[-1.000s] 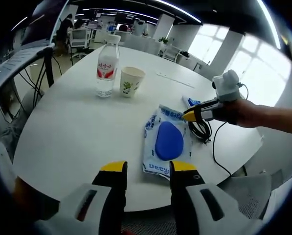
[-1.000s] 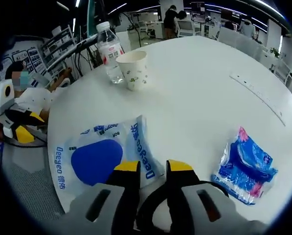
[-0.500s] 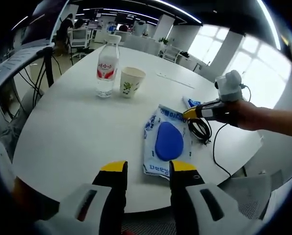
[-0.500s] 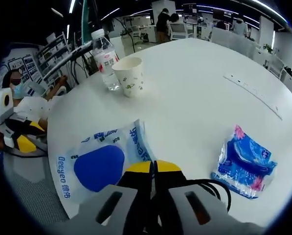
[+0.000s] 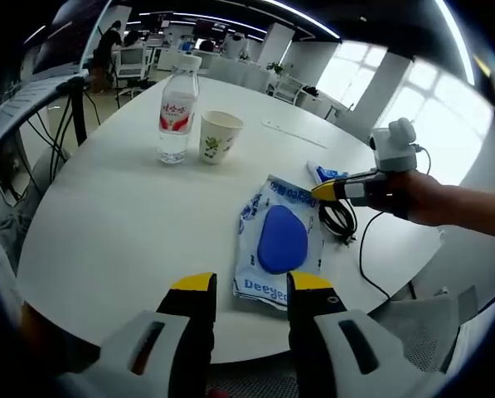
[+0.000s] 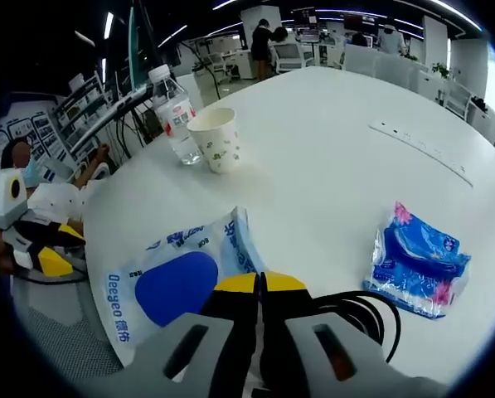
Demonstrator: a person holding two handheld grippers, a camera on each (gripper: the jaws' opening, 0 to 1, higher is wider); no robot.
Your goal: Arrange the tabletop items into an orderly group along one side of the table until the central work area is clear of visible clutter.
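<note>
Low in the right gripper view, the right gripper (image 6: 259, 286) has its jaws closed on the black cable (image 6: 359, 311), limp and light, probably best held mid-coil; the left gripper (image 5: 245, 286) hangs open, empty.

The cable (image 6: 359, 315) runs under the right gripper (image 6: 260, 283), its grasped part hidden. Print on the cup (image 5: 220, 137) is too small to read.
</note>
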